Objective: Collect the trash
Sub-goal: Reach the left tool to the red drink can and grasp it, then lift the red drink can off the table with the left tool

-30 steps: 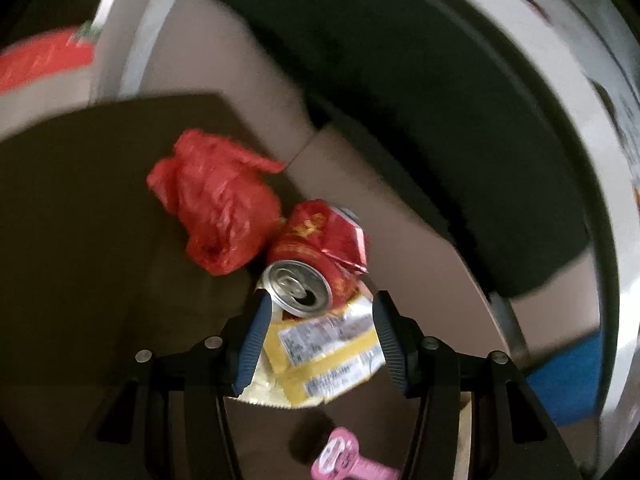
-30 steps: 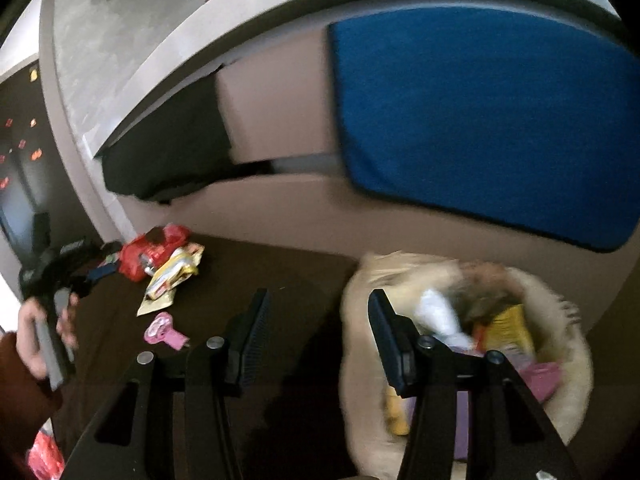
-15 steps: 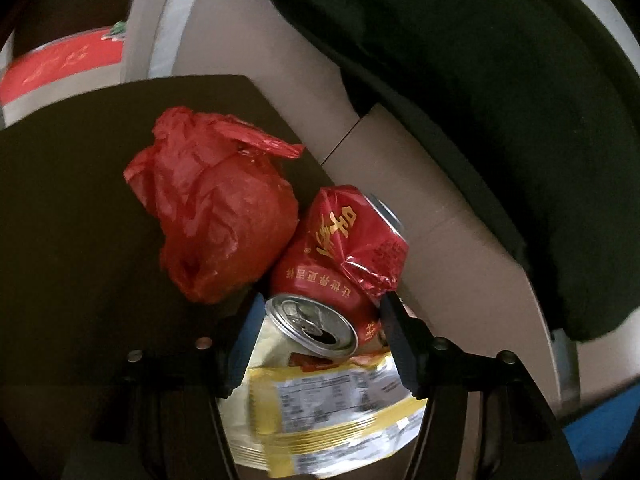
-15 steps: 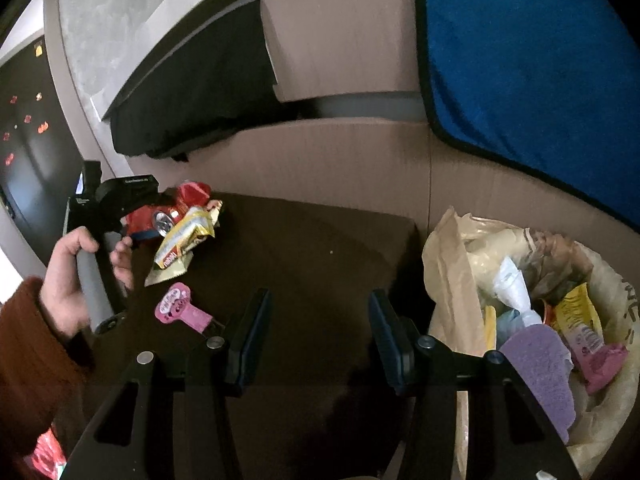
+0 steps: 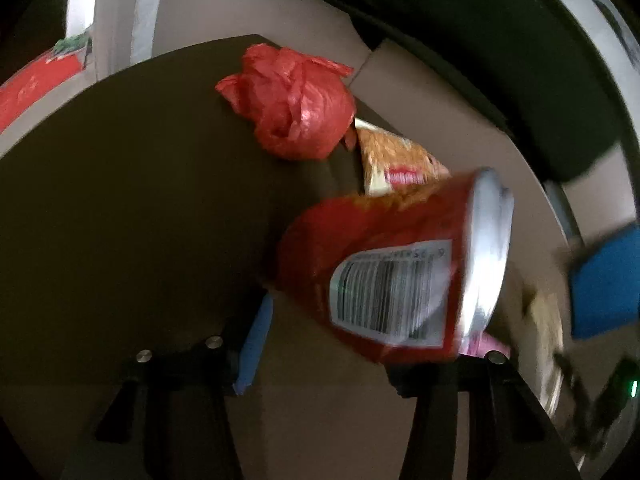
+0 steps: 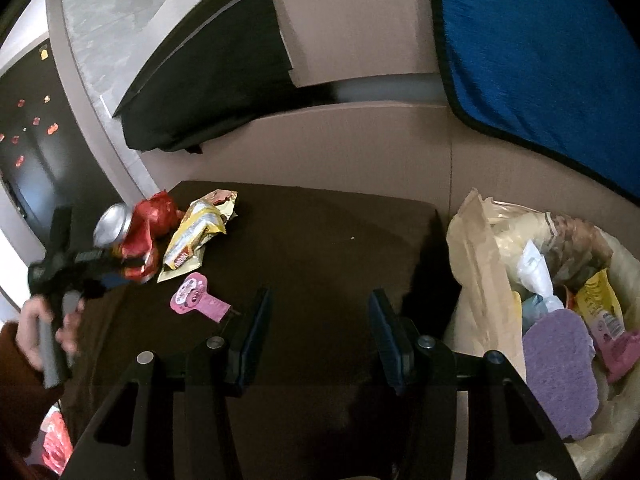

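My left gripper (image 5: 332, 344) is shut on a crushed red can (image 5: 392, 276), held lifted above the dark table (image 5: 120, 208); it shows far left in the right wrist view (image 6: 128, 236). A crumpled red plastic bag (image 5: 296, 104) and a yellow snack wrapper (image 5: 396, 160) lie beyond it. In the right wrist view the yellow wrapper (image 6: 196, 236) and a pink tag (image 6: 196, 298) lie on the table (image 6: 320, 248). My right gripper (image 6: 318, 332) is open and empty above the table, left of the trash bag (image 6: 476, 272) that holds several pieces of trash.
A beige sofa (image 6: 352, 148) runs behind the table, with a black cloth (image 6: 216, 96) and a blue cushion (image 6: 540, 52) on it. The trash bag stands off the table's right edge.
My left gripper closed on the red can and lifted it off the yellow wrapper, swinging right. The right gripper shifted a little, staying open.
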`<state>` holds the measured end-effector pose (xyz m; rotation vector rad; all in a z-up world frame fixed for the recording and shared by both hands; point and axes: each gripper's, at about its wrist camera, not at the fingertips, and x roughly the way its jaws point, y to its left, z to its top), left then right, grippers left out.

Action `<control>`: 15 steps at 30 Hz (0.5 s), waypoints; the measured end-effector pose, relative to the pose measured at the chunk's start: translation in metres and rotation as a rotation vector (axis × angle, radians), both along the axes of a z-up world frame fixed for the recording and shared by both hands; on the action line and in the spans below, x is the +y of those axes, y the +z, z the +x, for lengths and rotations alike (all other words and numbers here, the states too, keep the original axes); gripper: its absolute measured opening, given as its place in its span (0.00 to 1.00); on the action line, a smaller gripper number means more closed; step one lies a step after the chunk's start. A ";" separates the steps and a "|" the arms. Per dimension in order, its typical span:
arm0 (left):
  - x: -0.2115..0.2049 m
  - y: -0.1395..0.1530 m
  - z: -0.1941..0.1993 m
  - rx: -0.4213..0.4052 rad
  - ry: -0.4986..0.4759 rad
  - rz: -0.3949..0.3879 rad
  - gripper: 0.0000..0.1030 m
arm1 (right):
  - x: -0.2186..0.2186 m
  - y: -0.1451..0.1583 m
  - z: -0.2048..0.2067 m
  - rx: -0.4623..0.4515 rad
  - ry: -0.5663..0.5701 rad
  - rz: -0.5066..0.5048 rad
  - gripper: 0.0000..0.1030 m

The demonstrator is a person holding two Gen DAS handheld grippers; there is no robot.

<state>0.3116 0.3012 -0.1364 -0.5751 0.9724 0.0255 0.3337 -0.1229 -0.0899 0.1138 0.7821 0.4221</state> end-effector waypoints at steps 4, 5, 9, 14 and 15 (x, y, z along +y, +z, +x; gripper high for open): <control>0.000 0.014 -0.025 -0.089 -0.109 0.039 0.49 | 0.006 -0.001 0.000 0.004 0.013 0.009 0.46; -0.002 0.018 -0.030 -0.104 -0.136 0.054 0.49 | 0.008 -0.002 -0.001 0.008 0.017 0.011 0.46; -0.017 0.034 -0.051 -0.141 -0.266 0.102 0.49 | 0.014 -0.007 -0.003 0.023 0.032 0.019 0.46; -0.041 0.046 -0.077 -0.160 -0.385 0.183 0.49 | 0.020 -0.012 -0.009 0.034 0.053 0.007 0.46; -0.043 0.050 -0.080 -0.166 -0.389 0.181 0.49 | 0.021 -0.013 -0.009 0.037 0.057 0.007 0.46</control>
